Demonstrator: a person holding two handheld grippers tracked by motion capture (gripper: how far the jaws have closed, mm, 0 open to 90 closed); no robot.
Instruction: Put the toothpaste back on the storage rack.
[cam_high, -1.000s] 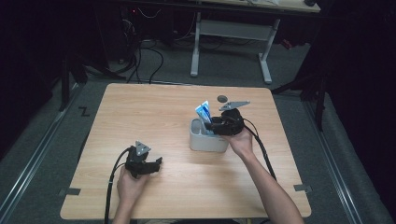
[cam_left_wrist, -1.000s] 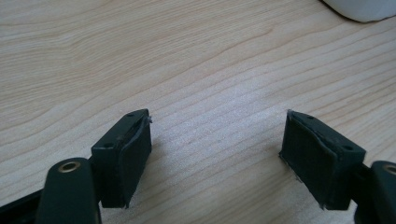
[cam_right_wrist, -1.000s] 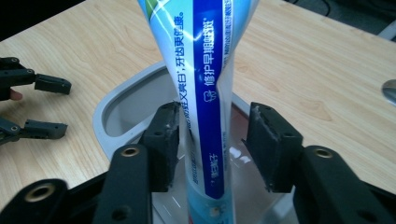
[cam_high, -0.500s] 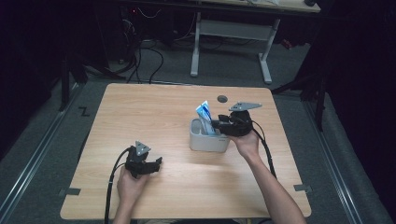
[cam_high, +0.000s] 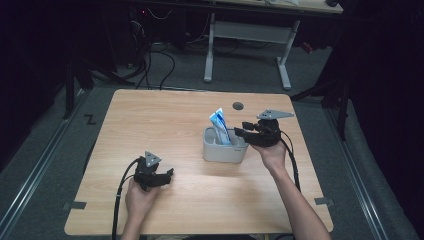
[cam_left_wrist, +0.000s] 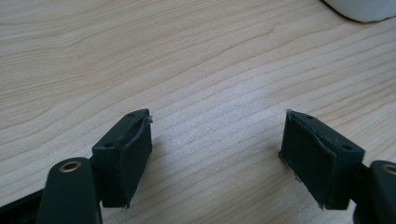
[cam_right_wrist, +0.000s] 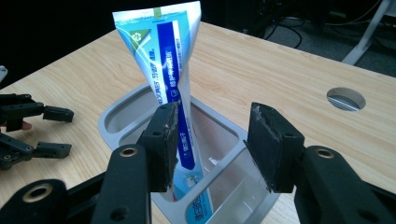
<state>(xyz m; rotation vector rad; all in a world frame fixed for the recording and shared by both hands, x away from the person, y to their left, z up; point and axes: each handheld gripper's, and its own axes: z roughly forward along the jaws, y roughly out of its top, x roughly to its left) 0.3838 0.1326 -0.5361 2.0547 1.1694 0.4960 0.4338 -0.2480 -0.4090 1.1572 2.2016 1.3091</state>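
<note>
The toothpaste tube (cam_right_wrist: 173, 88) stands inside the grey holder (cam_right_wrist: 116, 119); the right gripper (cam_right_wrist: 215, 140) beside it gapes wide, empty; the left gripper (cam_left_wrist: 217, 158), well away, is likewise wide.

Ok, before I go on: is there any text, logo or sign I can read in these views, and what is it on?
toothpaste tube: white print down its blue band, too blurred to read.
toothpaste tube, top corner: a recycling-style arrow sign in a green triangle, no words legible.
grey holder: no text.
table: no text.
right gripper, open, and left gripper, open: no markings.
</note>
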